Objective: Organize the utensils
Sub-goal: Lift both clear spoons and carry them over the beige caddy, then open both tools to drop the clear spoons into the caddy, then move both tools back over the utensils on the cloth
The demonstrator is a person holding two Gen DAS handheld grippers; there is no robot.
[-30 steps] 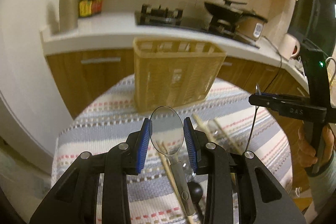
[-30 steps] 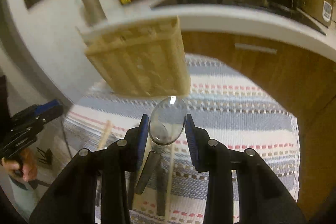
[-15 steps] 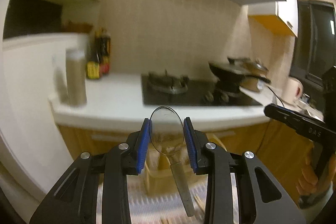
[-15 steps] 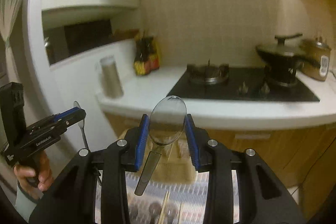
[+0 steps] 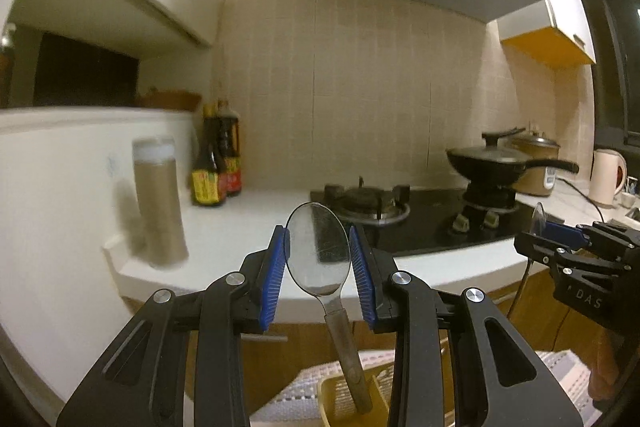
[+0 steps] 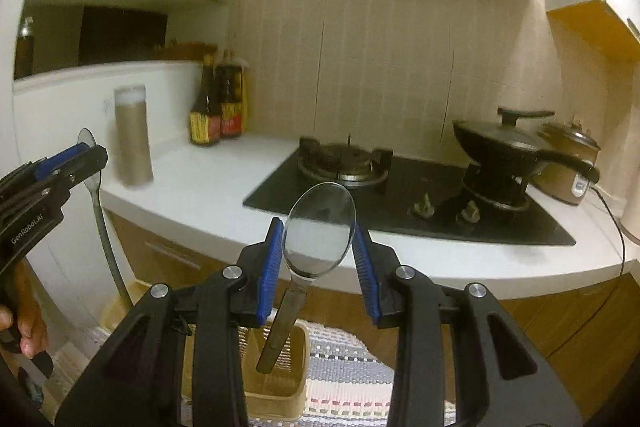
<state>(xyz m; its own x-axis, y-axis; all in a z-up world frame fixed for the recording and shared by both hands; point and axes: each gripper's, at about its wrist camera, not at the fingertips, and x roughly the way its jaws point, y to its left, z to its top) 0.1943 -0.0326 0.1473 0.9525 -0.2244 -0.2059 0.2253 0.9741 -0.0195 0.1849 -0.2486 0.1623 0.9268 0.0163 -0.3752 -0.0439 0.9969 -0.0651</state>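
My left gripper [image 5: 319, 259] is shut on the bowl of a metal spoon [image 5: 318, 251]. Its handle hangs down with its tip inside the tan utensil basket [image 5: 336, 401] below. My right gripper [image 6: 318, 239] is shut on the bowl of a second metal spoon [image 6: 319, 227]; its handle hangs over the same basket [image 6: 280, 383], just above its open top. The right gripper also shows at the right of the left wrist view [image 5: 560, 239]. The left gripper shows at the left of the right wrist view [image 6: 76, 155], its spoon handle reaching down to the basket's left end.
The basket stands on a striped cloth [image 6: 344, 371]. Behind it runs a white counter [image 6: 208, 187] with a gas hob [image 6: 400, 195], a black pan [image 6: 504, 147], a rice cooker [image 6: 568, 163], sauce bottles [image 6: 216, 103] and a tall canister [image 6: 132, 135]. A kettle [image 5: 606, 177] stands at far right.
Both grippers rose and tilted up from the cloth, each keeping its spoon. The basket dropped to the bottom of both views, and the spoon handles now hang over or into it.
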